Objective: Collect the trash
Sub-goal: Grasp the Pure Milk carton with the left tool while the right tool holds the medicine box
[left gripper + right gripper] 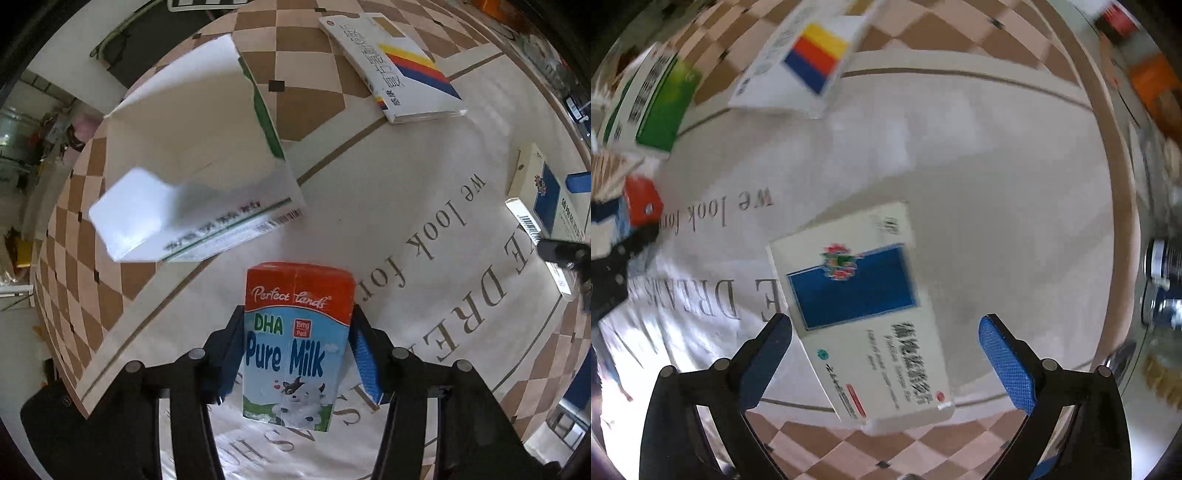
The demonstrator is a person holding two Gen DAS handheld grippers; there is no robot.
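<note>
Left gripper clamps a milk carton; right gripper gapes over a blue medicine box.

The left gripper has its 2 blue-padded fingers pressed against the sides of a "Perfect Lands DHA Pure Milk" carton, which stands upright above the round table with its checkered, lettered cloth. Beyond the carton lies an opened white box with green trim, its flap raised, and farther off a white box with yellow, red and blue stripes. The right gripper is spread wide, touching nothing, with a cream box bearing a blue panel lying flat on the cloth between and ahead of its fingers. In that blurred view the striped box sits at the top, the green box to its left.
</note>
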